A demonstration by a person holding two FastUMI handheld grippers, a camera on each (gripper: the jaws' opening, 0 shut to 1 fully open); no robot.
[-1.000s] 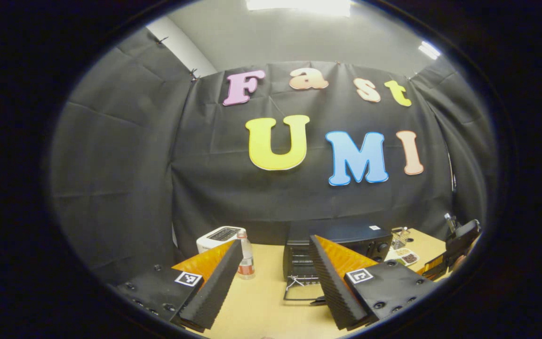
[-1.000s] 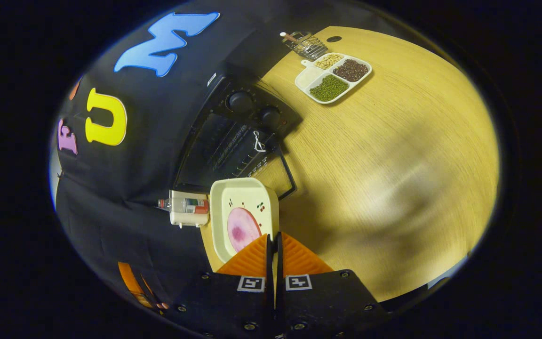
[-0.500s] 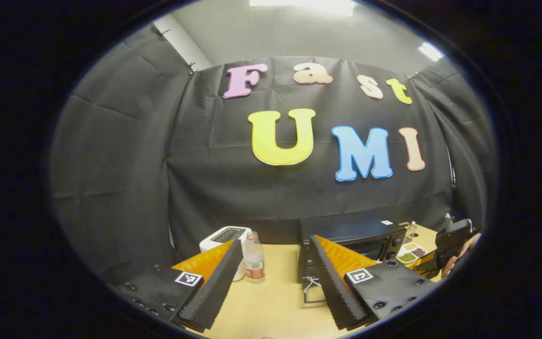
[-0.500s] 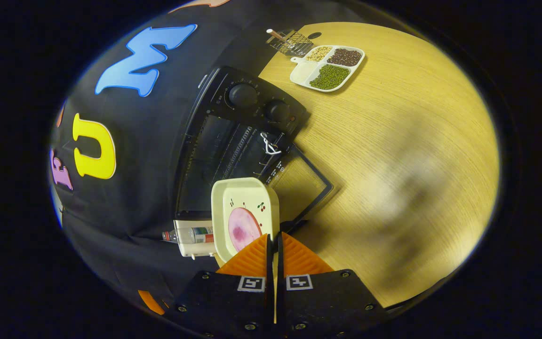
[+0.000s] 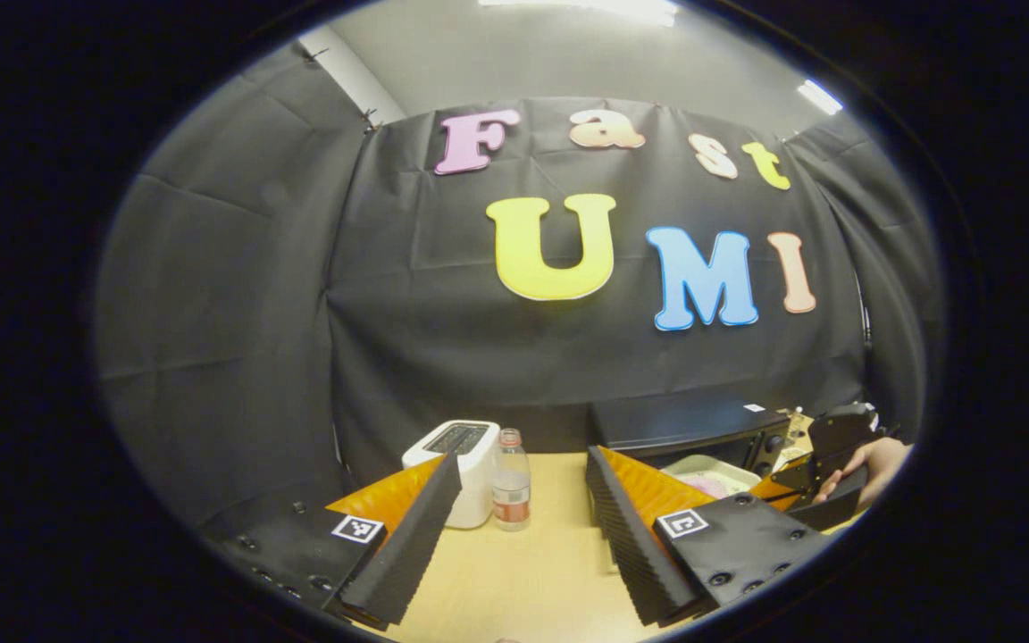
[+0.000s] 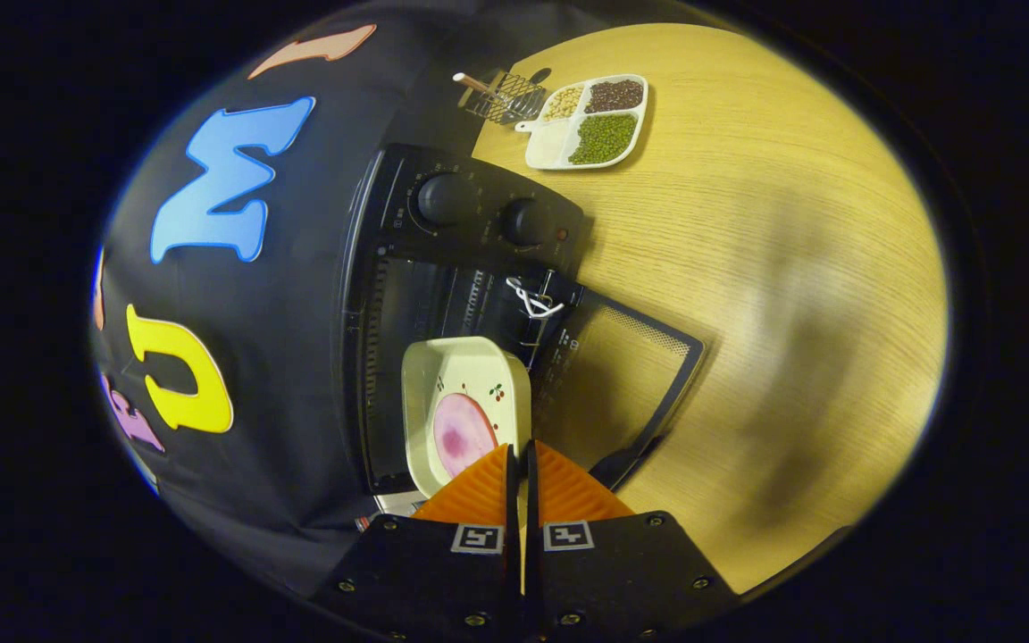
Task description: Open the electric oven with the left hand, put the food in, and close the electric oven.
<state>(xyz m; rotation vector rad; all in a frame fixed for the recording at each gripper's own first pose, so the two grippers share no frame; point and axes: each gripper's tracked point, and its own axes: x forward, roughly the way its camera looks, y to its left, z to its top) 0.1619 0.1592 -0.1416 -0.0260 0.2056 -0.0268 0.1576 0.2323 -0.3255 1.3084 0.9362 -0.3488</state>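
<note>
My left claw [image 5: 514, 527] is wide open and holds nothing. It hangs over the desk [image 5: 532, 572], back from the oven. Past it, on the left, stand a toaster [image 5: 461, 464] and a small bottle [image 5: 511, 482]. Further right is the oven [image 5: 684, 424], and in front of it I can see the plate [image 5: 702, 473] and my right claw [image 5: 814, 482] with my hand [image 5: 872, 460] on it.

My right claw [image 6: 519, 473] is pinched tight on the near edge of the plate [image 6: 465, 393]. The food [image 6: 459, 435], a pink round slice, lies on the plate. The plate sticks straight out ahead of this claw, with its far end right at the oven's [image 6: 443, 268] open mouth. The door [image 6: 622, 375] lies flat on the desk [image 6: 773, 268], just right of the plate. Its handle [image 6: 626, 460] is near my claw.

I think the plate goes straight in next, long way first. The door and its handle are close beside it, so I should keep clear of them. A white string [image 6: 532, 299] hangs by the hinge. The bean tray [image 6: 590, 121] and a wire rack [image 6: 501, 94] are far off and not in the way.
</note>
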